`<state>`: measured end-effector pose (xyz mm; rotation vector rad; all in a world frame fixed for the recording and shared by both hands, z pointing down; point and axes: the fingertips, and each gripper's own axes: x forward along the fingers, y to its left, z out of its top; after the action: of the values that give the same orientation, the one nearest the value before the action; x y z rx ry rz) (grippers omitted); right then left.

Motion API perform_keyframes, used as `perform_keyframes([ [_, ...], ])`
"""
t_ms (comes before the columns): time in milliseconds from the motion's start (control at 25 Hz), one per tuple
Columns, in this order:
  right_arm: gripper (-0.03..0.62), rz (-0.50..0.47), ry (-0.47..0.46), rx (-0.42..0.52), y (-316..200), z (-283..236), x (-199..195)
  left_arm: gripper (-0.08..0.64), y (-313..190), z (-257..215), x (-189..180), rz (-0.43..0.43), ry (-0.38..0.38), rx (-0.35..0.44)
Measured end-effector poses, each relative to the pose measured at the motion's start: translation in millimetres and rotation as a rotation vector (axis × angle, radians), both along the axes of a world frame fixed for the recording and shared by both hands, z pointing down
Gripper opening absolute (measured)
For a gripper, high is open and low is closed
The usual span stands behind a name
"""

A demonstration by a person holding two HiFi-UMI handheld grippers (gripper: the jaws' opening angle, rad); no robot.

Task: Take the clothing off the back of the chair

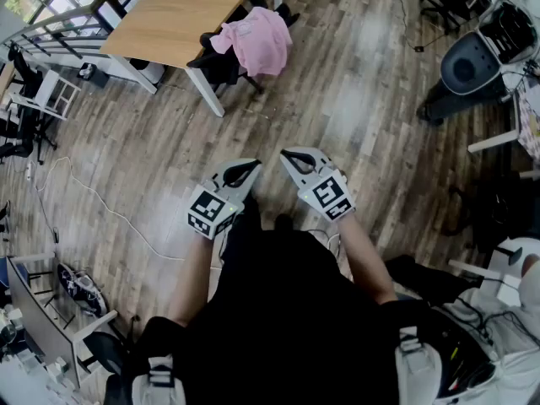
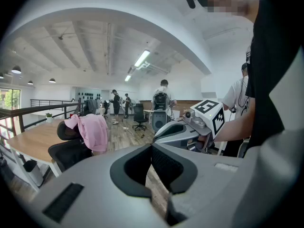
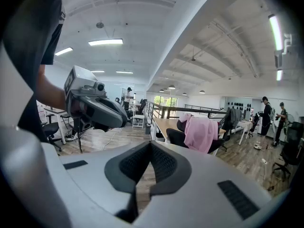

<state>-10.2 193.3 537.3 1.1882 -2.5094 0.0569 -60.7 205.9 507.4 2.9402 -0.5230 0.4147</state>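
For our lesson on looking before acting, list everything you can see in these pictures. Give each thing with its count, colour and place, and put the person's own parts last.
garment: one, pink, draped over the chair back
office chair: one, black, at the desk's near edge
desk: one, light wood top on white legs, at the far end of the floor
floor: one, brown-grey wood planks, underfoot
cable: one, white, loose on the floor at left
railing: one, grey, beyond the desk
bystanders: at least three, far across the room
left gripper: one, grey, jaws shut, empty
right gripper: one, grey, jaws shut, empty
forearms: two, bare, behind the grippers
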Motion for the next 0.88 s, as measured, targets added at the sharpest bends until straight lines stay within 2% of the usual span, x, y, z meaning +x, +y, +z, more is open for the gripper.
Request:
perform_keyframes([
  [320, -0.003, -0.005, -0.013, -0.022, 3, 7, 4, 0.002, 3, 6, 5, -0.006, -0.002, -0.012],
  [880, -0.002, 0.036, -0.058, -0.054, 7, 11, 0, 0.002, 3, 7, -13, -0.037, 0.018, -0.018],
])
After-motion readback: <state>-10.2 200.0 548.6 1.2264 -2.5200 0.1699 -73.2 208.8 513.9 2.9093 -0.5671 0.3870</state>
